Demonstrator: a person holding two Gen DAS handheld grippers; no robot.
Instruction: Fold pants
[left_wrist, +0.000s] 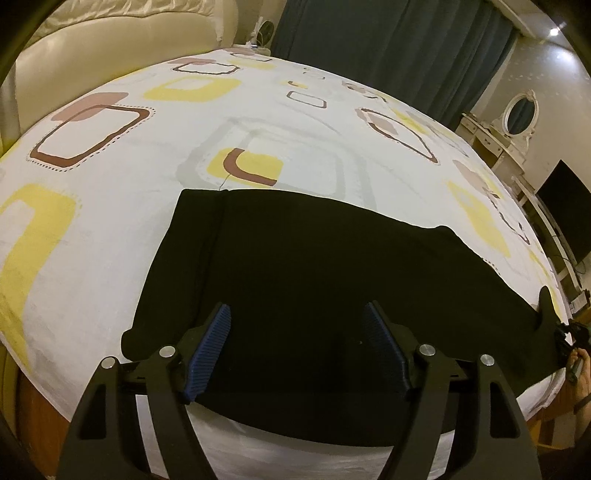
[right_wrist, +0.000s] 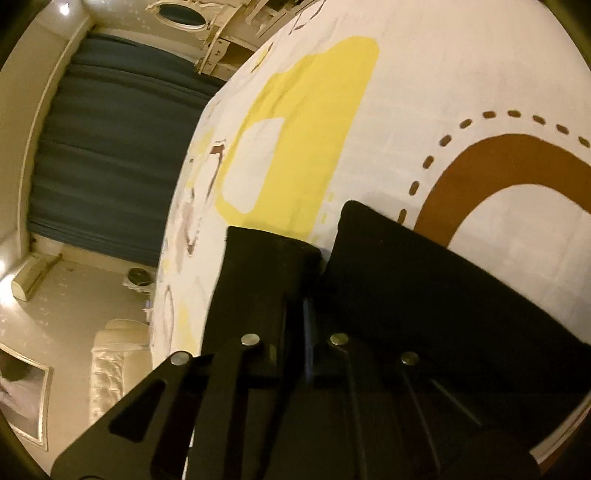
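Patterned bedsheet covers the bed (left_wrist: 110, 229), and black pants (left_wrist: 314, 277) lie across its near edge, long axis running left to right. At their left end the left gripper (left_wrist: 297, 350) hovers above the cloth, fingers (left_wrist: 208, 354) spread wide, holding nothing. At the far right end the right gripper (right_wrist: 308, 295) is clamped shut, seemingly pinching the hem.

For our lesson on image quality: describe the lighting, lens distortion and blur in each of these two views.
Left wrist view: warm yellowish light; the fisheye bulges the patterned bedsheet into a dome; the black pants show almost no detail; a ceiling light glares. Right wrist view: same warm cast, tilted and slightly soft; the right gripper merges with the dark pants.
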